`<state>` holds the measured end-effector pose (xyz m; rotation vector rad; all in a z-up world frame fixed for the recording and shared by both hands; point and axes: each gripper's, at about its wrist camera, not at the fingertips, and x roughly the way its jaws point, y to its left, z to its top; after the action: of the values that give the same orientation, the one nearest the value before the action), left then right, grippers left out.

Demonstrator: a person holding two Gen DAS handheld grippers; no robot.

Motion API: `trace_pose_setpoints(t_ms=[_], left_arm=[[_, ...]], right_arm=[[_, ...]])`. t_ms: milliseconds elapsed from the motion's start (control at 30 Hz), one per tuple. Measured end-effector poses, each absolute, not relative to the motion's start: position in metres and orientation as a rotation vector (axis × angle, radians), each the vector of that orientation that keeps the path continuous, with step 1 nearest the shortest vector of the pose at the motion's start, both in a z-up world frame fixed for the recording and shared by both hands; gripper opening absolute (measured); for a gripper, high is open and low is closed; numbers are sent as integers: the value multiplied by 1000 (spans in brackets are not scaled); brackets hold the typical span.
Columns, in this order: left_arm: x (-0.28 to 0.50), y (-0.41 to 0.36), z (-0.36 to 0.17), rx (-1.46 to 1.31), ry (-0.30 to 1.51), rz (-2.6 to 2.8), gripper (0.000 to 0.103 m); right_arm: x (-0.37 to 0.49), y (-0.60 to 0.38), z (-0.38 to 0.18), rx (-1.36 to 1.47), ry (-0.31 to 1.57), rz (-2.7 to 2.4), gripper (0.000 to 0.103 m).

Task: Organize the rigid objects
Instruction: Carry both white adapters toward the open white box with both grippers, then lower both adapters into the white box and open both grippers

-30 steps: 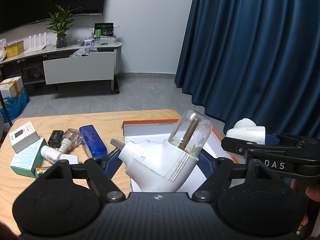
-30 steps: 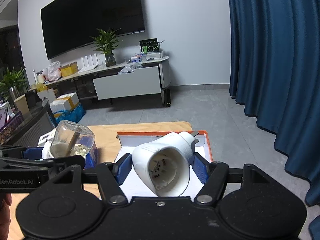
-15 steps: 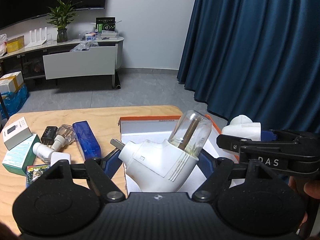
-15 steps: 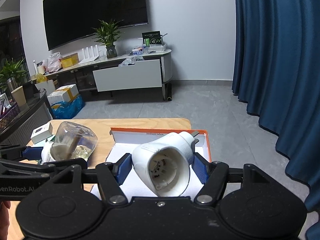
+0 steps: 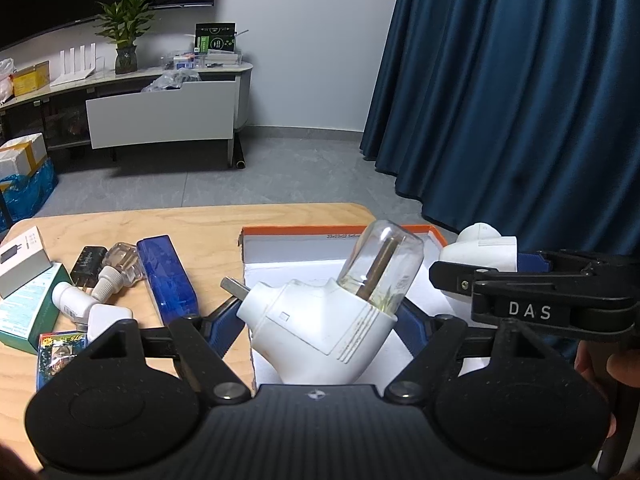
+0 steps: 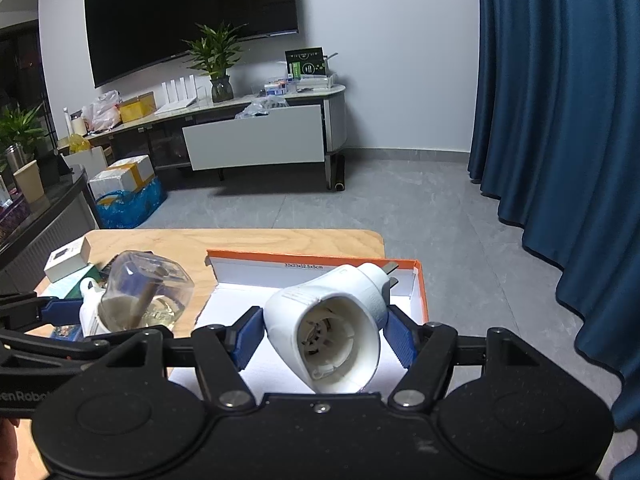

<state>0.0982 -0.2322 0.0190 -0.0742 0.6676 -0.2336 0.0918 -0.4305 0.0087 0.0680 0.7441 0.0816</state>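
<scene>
My left gripper [image 5: 316,320] is shut on a white plug-in device with a clear bottle [image 5: 332,312], held above the near part of an open white box with orange rim [image 5: 340,230]. My right gripper [image 6: 324,334] is shut on a white lamp-socket adapter [image 6: 332,328], held above the same box [image 6: 316,258]. In the left wrist view the right gripper [image 5: 480,264] with its adapter is at the box's right side. In the right wrist view the left gripper's bottle [image 6: 144,296] is to the left.
On the wooden table [image 5: 200,224] left of the box lie a blue transparent case [image 5: 168,276], a black charger [image 5: 86,262], a small glass bottle [image 5: 122,264], white adapters [image 5: 80,304], a green box [image 5: 28,312] and a white box [image 5: 20,262]. A blue curtain [image 5: 520,100] hangs to the right.
Both grippers, still holding their objects, have advanced over the table; the box and the table items now sit lower and nearer in both views.
</scene>
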Motion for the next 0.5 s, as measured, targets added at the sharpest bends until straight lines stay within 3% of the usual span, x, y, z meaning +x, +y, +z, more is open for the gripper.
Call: trace_pose_setpoints(t_ms=[500], left_arm=[[124,-227,1,-79,697,-213,80]], right_arm=[[129,-426,-12,58,778,96,79]])
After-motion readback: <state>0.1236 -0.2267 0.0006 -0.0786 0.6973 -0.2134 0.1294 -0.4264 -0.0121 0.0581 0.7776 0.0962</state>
